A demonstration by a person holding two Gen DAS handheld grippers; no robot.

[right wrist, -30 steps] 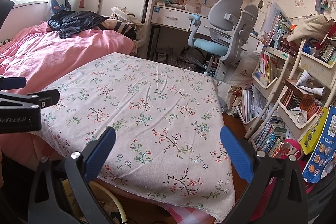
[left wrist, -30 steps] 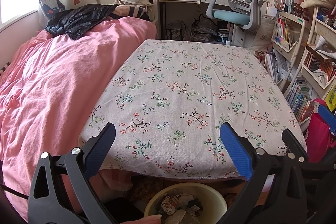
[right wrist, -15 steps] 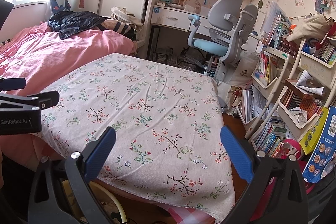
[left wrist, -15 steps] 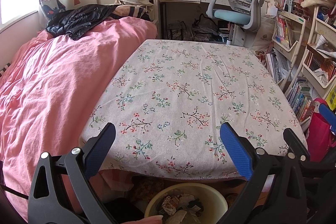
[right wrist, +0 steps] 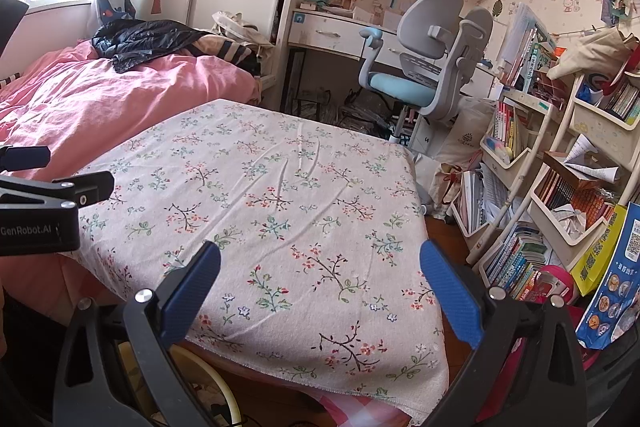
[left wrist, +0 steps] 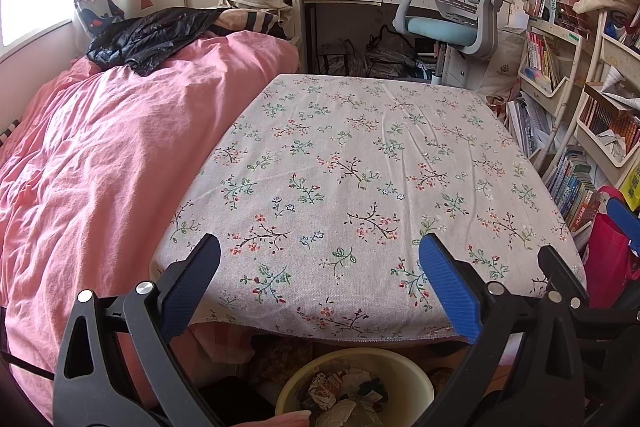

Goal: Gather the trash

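A cream round bin (left wrist: 416,383) sits on the floor under the table's near edge and holds crumpled paper trash (left wrist: 344,397). Its rim also shows in the right wrist view (right wrist: 218,383). My left gripper (left wrist: 320,263) is open and empty, held above the near edge of the floral tablecloth (left wrist: 352,163). My right gripper (right wrist: 320,267) is open and empty over the cloth's near right part (right wrist: 280,195). I see no trash on the cloth. The left gripper's body (right wrist: 44,211) shows at the left of the right wrist view.
A bed with a pink duvet (left wrist: 92,167) and a black jacket (left wrist: 148,35) lies left of the table. A grey-blue desk chair (left wrist: 452,11) and desk stand behind. Bookshelves (right wrist: 560,179) and bags crowd the right side.
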